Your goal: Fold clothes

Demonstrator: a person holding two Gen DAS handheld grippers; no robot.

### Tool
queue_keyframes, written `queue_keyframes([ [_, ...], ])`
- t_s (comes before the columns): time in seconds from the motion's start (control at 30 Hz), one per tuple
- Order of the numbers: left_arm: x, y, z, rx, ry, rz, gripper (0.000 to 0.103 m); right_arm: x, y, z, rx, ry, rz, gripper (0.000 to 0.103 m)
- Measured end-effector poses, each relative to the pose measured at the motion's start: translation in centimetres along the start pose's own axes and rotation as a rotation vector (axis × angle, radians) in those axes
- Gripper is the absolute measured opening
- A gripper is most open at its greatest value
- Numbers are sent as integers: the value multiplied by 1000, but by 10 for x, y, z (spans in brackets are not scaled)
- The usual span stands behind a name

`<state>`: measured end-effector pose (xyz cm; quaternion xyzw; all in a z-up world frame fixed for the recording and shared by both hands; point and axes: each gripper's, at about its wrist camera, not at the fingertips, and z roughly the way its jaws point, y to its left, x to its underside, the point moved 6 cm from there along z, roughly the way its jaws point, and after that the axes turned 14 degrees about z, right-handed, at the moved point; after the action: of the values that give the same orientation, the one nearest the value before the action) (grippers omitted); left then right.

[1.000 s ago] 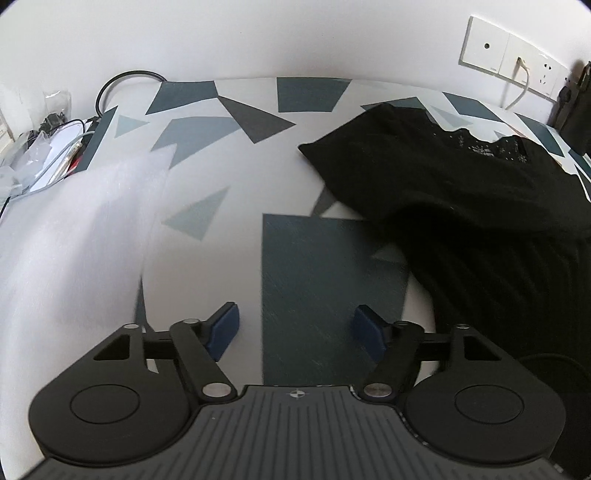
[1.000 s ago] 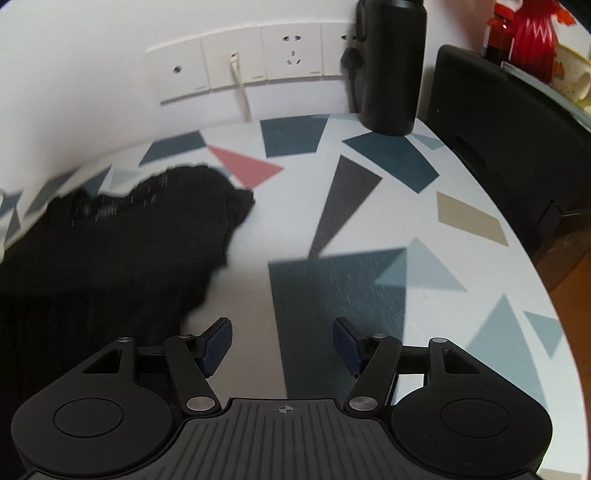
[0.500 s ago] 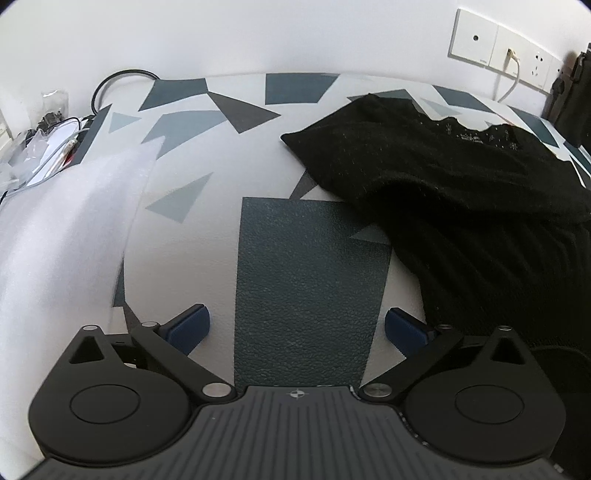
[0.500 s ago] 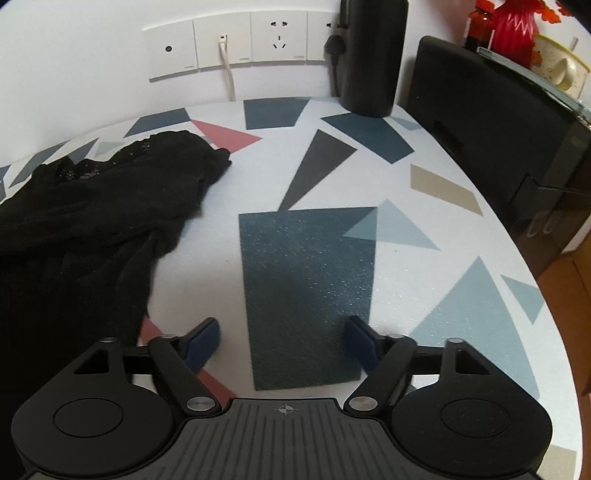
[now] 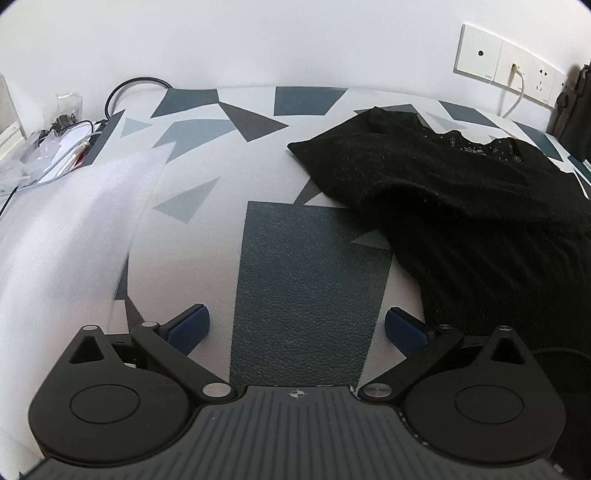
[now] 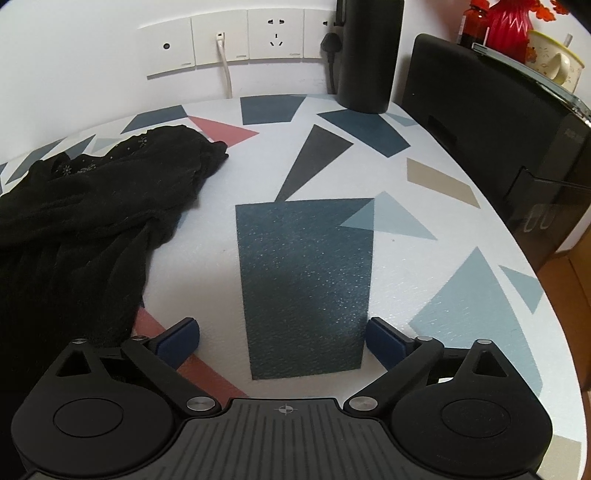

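Observation:
A black knit garment (image 5: 461, 206) lies rumpled on the patterned table, its beaded neckline toward the wall. In the left wrist view it fills the right side; my left gripper (image 5: 297, 326) stands open over a dark rectangle of the tablecloth, just left of the garment's edge, with nothing between its blue pads. In the right wrist view the same black garment (image 6: 85, 221) lies at the left. My right gripper (image 6: 282, 338) is open and empty over another dark rectangle, its left finger (image 6: 177, 338) close to the cloth's hem.
White foam sheet (image 5: 62, 236) covers the table's left part, with cables and clutter (image 5: 55, 140) beyond. Wall sockets (image 6: 221, 40), a black bottle (image 6: 367, 55), a black appliance (image 6: 498, 122) and a red vase (image 6: 506, 26) stand at the back right. The table edge (image 6: 546, 295) curves right.
Both grippers opened wider and drew back from the garment toward the near side of the table. The garment stays where it lay.

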<state>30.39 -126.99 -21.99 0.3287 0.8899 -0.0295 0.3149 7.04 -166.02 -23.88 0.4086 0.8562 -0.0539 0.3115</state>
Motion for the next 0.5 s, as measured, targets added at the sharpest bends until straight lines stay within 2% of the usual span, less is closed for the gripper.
queue_keyframes([
  [0.13,1,0,-1,-4,-17,1,103,1,1,2,0,-4,-2,102],
  [0.37,-1,-2,-1,-25,7,-33,103,1,0,1,-4,-11,-4,102],
  [0.5,1,-2,-1,-26,-7,-30,103,2,0,1,-7,-15,-6,102],
])
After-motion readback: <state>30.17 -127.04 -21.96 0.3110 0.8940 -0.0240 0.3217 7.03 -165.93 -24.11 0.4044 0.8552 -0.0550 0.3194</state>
